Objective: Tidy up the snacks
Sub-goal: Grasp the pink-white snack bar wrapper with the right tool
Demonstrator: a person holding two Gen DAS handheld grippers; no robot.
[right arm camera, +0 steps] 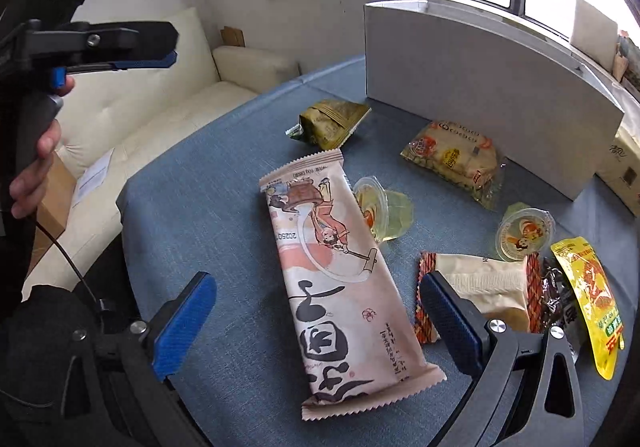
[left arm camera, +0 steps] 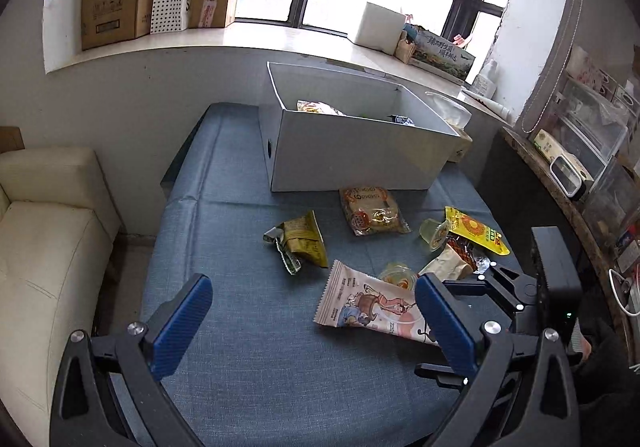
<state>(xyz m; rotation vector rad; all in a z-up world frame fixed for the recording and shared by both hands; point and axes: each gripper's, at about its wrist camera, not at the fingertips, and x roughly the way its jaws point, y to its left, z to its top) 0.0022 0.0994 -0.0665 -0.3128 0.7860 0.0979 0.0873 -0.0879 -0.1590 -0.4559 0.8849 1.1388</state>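
The left gripper (left arm camera: 312, 321) was held above the near part of the blue tablecloth (left arm camera: 240, 367), its blue-padded fingers spread wide with nothing between them, and it was aimed toward the white box (left arm camera: 352, 151) at the far end of the table. In the right wrist view that same gripper was seen from the side at the upper left, kept level and gripped by a hand (right arm camera: 36, 151) wrapped round its handle. The right gripper (right arm camera: 318, 321) was lowered close over the long pink snack packet (right arm camera: 340, 279), its fingers also wide apart and straddling the packet's near end without touching it. The packet lay flat on the cloth, with a jelly cup (right arm camera: 380, 213) just beside it. Farther off were scattered a green packet (right arm camera: 332, 123), a clear bag of snacks (right arm camera: 456, 159), a second jelly cup (right arm camera: 524, 233), a beige packet (right arm camera: 492, 287) and a yellow pouch (right arm camera: 592, 299). A few snacks were already inside the box.
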